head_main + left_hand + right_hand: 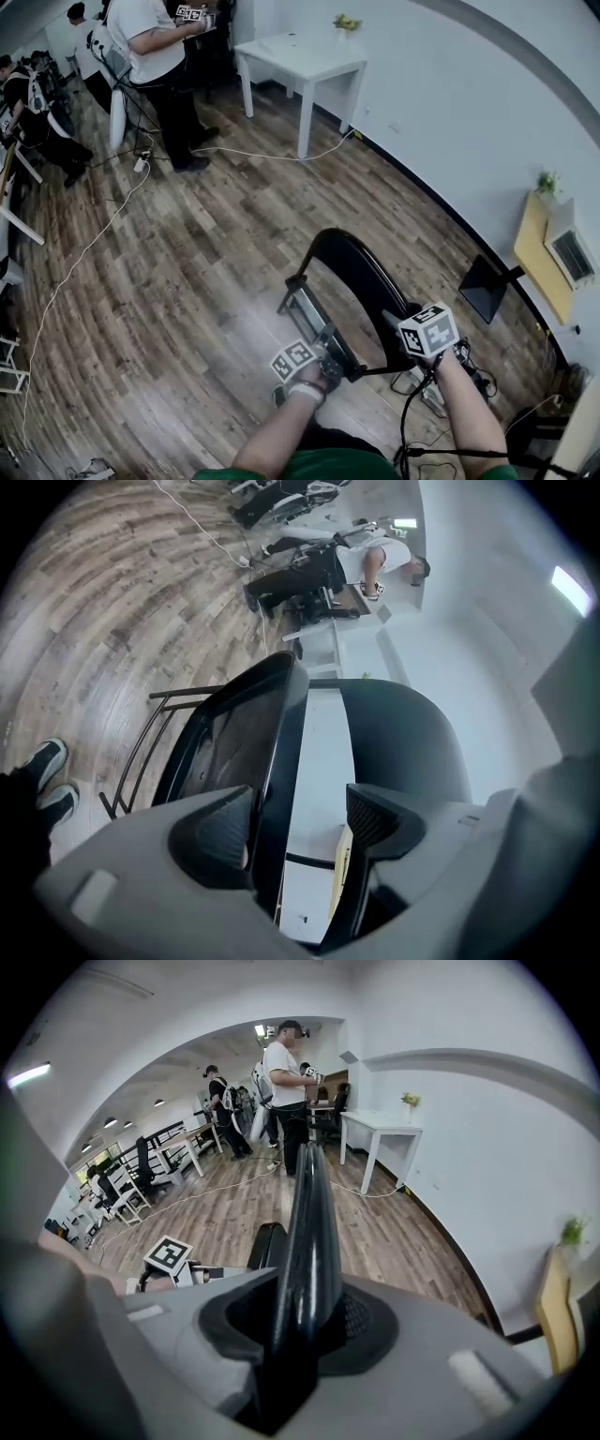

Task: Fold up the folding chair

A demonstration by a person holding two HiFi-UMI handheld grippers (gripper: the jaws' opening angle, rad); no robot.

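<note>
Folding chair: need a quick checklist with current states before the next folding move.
1. Right gripper clamped on backrest: ok, jaws closed on its edge.
2. Left gripper gripping seat: not ok, the seat rim lies between the jaws, one pad clear of it.
3. Chair folded flat: not ok, a gap shows between seat and backrest.
4. Own shoes clear of chair: ok, off to one side.
5. Bystander clear: ok, far off by the white table.
</note>
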